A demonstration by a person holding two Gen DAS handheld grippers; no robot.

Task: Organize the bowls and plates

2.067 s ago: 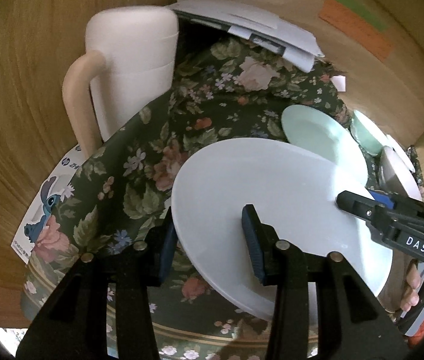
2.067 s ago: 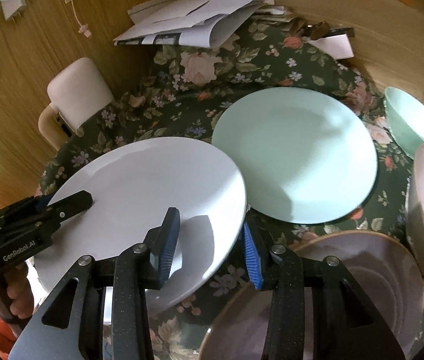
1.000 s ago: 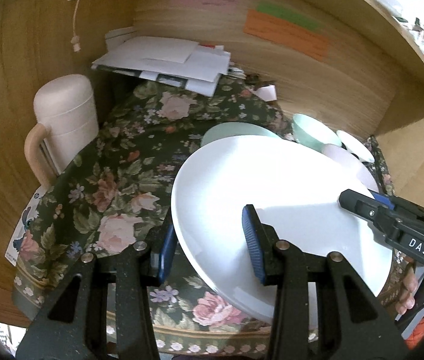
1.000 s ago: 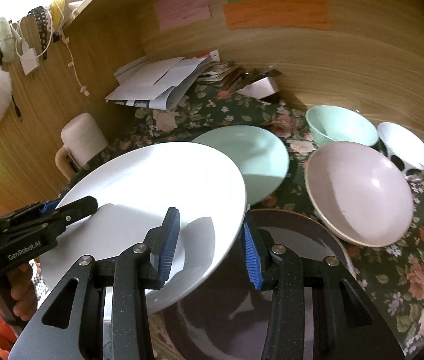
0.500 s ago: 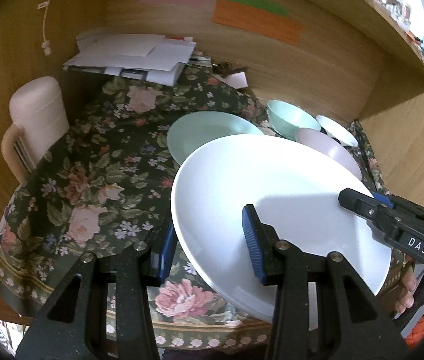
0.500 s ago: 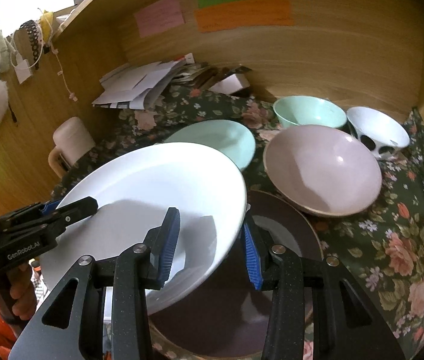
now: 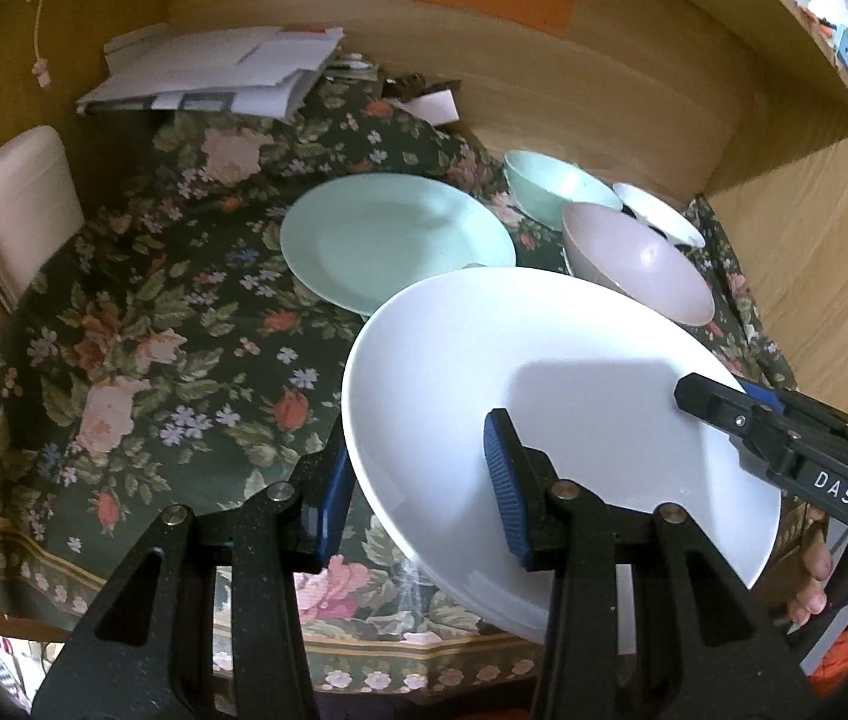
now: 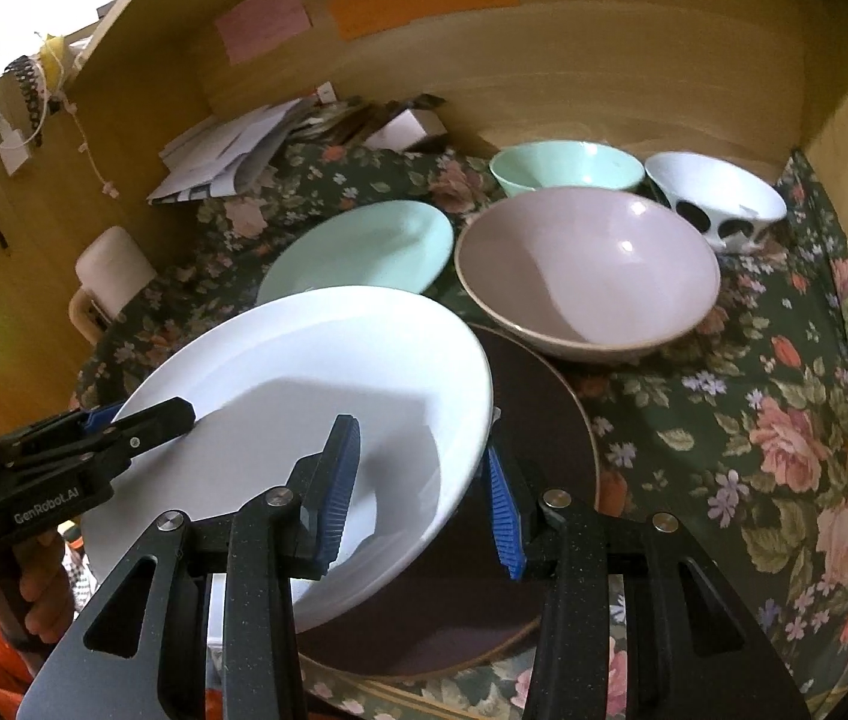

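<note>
I hold a large white plate [image 7: 574, 396] between both grippers, lifted above the table. My left gripper [image 7: 418, 480] is shut on its left rim and my right gripper [image 8: 418, 474] is shut on its right rim [image 8: 472, 420]. Below it in the right wrist view lies a dark brown plate [image 8: 544, 420]. A mint plate [image 7: 394, 234] lies behind. A pink bowl [image 8: 586, 276], a mint bowl [image 8: 562, 165] and a white bowl with black spots [image 8: 718, 198] stand at the back right.
A floral cloth [image 7: 142, 312] covers the table. A cream mug [image 7: 16, 204] stands at the left. A pile of papers [image 7: 214, 72] lies at the back. Wooden walls [image 8: 634, 60] enclose the back and sides.
Both grippers have carried the white plate up off the cloth and to the right, so it now hangs over the brown plate. The mint plate is now uncovered.
</note>
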